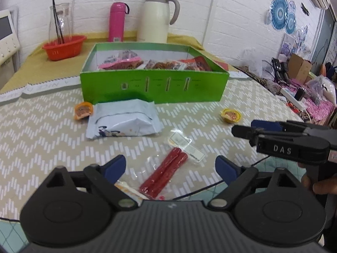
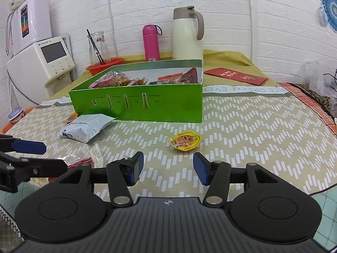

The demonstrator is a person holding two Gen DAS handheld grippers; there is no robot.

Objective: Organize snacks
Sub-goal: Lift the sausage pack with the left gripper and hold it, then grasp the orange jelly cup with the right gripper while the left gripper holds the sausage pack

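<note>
A green box point(image 1: 153, 86) point(image 2: 137, 107) holds several snack packs. Loose on the table in front of it lie a pale blue bag point(image 1: 124, 120) point(image 2: 84, 128), an orange jelly cup point(image 1: 83, 110), a yellow jelly cup point(image 1: 230, 115) point(image 2: 185, 141), a clear pack of red sausage sticks point(image 1: 164, 175) point(image 2: 81, 162) and a small clear packet point(image 1: 186, 147). My left gripper point(image 1: 170, 168) is open and empty, just above the sausage pack. My right gripper point(image 2: 168, 168) is open and empty, just short of the yellow cup; it shows in the left wrist view point(image 1: 252, 128).
Behind the box stand a red basket point(image 1: 64, 47) with a glass carafe, a pink flask point(image 1: 117, 22) and a cream thermos jug point(image 1: 155, 16). A red envelope point(image 2: 237, 76) lies at the back right. A white appliance point(image 2: 40, 67) stands left. Clutter lies past the table's right edge.
</note>
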